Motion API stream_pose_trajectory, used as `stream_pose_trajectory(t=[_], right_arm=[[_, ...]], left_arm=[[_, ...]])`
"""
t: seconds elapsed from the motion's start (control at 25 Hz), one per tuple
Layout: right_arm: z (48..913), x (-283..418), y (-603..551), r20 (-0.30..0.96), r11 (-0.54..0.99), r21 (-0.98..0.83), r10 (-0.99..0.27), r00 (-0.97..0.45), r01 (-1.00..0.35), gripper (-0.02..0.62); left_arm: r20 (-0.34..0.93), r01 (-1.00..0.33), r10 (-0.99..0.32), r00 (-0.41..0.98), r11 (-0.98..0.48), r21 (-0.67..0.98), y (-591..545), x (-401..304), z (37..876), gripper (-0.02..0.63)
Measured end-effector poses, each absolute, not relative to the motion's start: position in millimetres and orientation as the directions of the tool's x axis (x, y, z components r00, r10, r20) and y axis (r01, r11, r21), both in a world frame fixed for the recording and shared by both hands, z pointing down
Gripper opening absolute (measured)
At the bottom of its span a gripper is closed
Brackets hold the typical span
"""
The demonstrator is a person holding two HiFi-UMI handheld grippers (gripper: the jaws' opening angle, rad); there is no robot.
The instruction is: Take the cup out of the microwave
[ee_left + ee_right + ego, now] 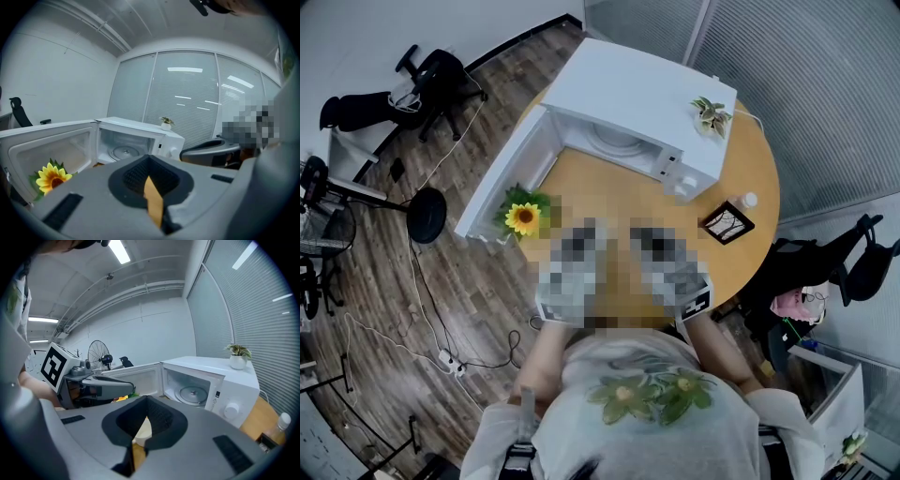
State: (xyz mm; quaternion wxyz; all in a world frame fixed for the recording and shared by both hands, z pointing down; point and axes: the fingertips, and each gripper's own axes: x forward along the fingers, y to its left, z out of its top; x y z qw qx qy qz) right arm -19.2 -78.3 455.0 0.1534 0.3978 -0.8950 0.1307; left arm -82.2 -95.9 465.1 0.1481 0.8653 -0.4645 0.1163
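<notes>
The white microwave [628, 103] stands at the table's far side with its door [502, 178] swung open to the left. In both gripper views its cavity holds only the glass turntable [124, 151] [193, 393]; no cup is inside. Both grippers hover side by side over the table before it, under mosaic in the head view. My left gripper [149, 159] is shut and empty, with a sliver of tabletop showing through its gap. My right gripper [146, 401] looks shut. A white rounded thing [143, 431], perhaps the cup, shows through its gap below the jaws.
A yellow sunflower [523, 217] lies by the open door. A small potted plant [711, 114] sits on the microwave. A framed picture [728, 222] and a small bottle [748, 200] are at the round wooden table's [759, 187] right edge. Office chairs, a fan and cables surround it.
</notes>
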Motion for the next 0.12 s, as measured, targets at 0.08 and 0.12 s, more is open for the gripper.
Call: stream_pose_trajectory(t=[0.08,0.12], right_arm=[[455.9,-19.5,-78.6,0.381,0.649,-0.110,-0.672,-0.636,-0.752,0.015],[456.4,-19.7,-78.7,0.382,0.650,-0.110,-0.671,-0.635,-0.752,0.015]], left_arm=[[0.344,-0.838,-0.767,0.542,-0.525,0.149,-95.6,-83.2,467.0,0.005],[0.348,-0.838,-0.765,0.541,-0.525,0.149,-95.4,-83.8,468.1,0.005]])
